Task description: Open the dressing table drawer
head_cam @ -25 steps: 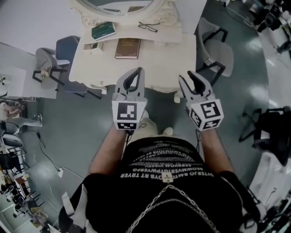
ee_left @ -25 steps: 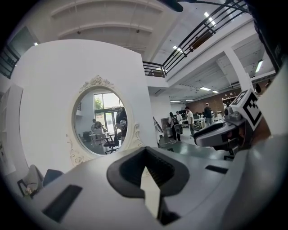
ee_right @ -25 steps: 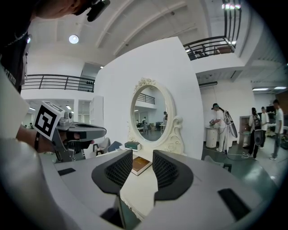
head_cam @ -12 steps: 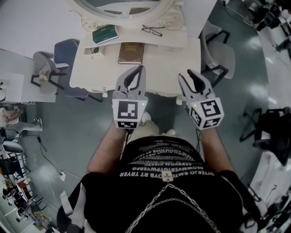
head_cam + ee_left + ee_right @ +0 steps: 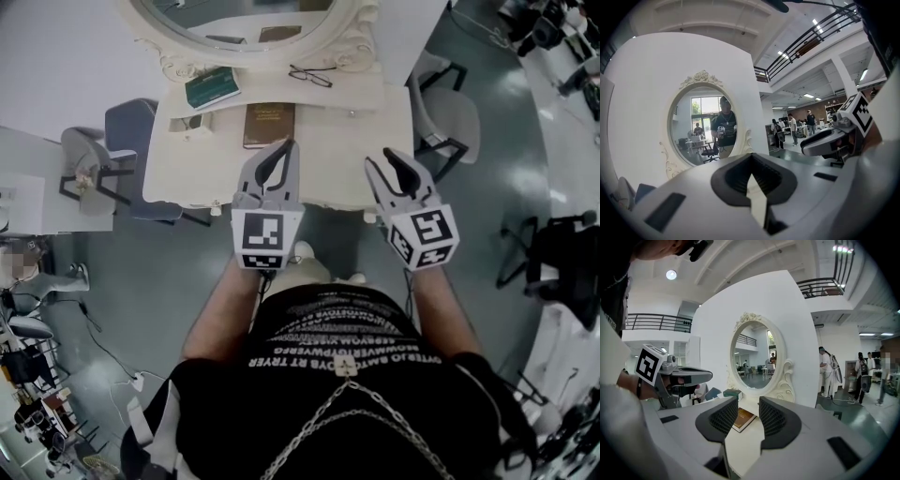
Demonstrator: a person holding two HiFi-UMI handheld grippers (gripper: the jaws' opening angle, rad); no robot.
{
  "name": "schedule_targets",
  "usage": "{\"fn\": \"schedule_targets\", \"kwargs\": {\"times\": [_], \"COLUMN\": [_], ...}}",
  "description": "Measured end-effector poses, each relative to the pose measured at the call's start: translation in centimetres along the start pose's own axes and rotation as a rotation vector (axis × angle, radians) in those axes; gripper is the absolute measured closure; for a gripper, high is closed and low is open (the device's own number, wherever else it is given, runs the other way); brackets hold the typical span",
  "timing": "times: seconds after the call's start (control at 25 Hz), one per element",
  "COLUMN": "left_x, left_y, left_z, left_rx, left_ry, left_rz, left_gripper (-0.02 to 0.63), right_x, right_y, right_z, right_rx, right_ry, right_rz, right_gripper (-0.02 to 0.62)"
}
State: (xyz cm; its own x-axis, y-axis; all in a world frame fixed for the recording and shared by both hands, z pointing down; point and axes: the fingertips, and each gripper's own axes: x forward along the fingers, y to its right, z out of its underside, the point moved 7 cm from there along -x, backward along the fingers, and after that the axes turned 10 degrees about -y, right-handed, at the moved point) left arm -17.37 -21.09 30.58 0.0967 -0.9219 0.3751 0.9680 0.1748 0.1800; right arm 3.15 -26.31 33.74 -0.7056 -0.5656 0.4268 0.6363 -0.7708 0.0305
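The cream dressing table (image 5: 347,155) stands ahead of me, under its oval mirror (image 5: 244,19). Its drawer front is hidden below the top's front edge. My left gripper (image 5: 284,150) is shut and holds nothing; it hovers over the front edge, just this side of a brown book (image 5: 269,125). My right gripper (image 5: 389,167) is open and empty, over the table's front right part. In the right gripper view the tabletop (image 5: 745,441), the brown book (image 5: 743,419) and the mirror (image 5: 757,359) lie beyond the right gripper (image 5: 747,414). The left gripper (image 5: 750,176) points at the mirror (image 5: 705,124).
A green book (image 5: 212,87) and a pair of glasses (image 5: 310,75) lie at the back of the tabletop. A grey chair (image 5: 89,169) and a blue chair (image 5: 127,127) stand to the left, a white chair (image 5: 450,117) to the right. People stand far off at right (image 5: 826,371).
The dressing table has come nearer in the head view, and both grippers now reach further over its front edge. Neither gripper has changed state.
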Motion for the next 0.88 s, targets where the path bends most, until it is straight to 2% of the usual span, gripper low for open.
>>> {"fn": "schedule_targets", "kwargs": {"times": [0.36, 0.88], "left_x": [1.5, 2.9], "left_y": [-3.3, -7.3], "left_z": [-0.5, 0.2], "left_rx": [0.008, 0.010], "left_ry": [0.028, 0.058], "left_rz": [0.034, 0.103], "left_gripper": [0.602, 0.603], "right_x": [2.2, 4.7], "right_y": [-0.9, -3.1], "right_z": [-1.4, -2.0], "right_rx": [0.004, 0.032], "right_ry": [-0.005, -0.035], "right_rz": [0.032, 0.123], "right_gripper": [0.476, 0.475]}}
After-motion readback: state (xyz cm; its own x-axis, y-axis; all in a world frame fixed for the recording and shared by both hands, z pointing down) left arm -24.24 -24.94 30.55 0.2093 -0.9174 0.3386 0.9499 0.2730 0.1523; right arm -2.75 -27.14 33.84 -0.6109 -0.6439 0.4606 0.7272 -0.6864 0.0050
